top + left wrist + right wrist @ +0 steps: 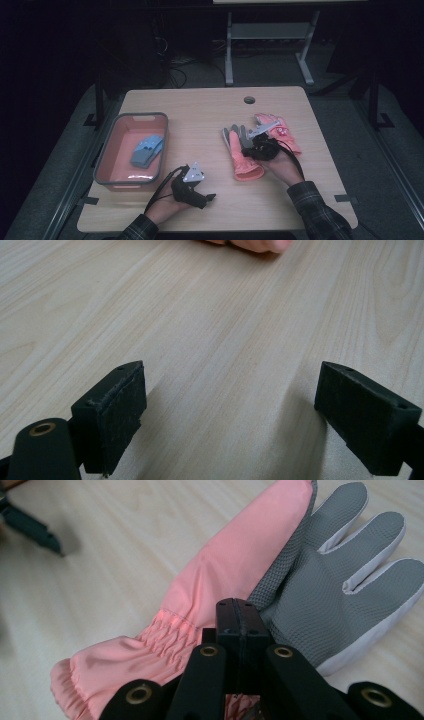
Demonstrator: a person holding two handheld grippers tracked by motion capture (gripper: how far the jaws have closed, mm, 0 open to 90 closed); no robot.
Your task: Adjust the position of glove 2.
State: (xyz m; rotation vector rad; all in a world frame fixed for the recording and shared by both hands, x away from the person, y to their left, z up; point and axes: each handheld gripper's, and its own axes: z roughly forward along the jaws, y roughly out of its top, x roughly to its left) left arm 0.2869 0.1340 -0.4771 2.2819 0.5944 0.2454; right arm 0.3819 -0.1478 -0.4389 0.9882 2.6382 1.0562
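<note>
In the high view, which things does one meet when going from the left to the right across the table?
Pink bin holding a blue glove → left gripper, jaws open above bare wood → pink and grey glove → right gripper, jaws shut → second pink glove at the far right.

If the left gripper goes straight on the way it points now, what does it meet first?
Bare table at first; then, most likely, the cuff of the pink glove beyond the open left gripper, though depth is hard to judge.
</note>
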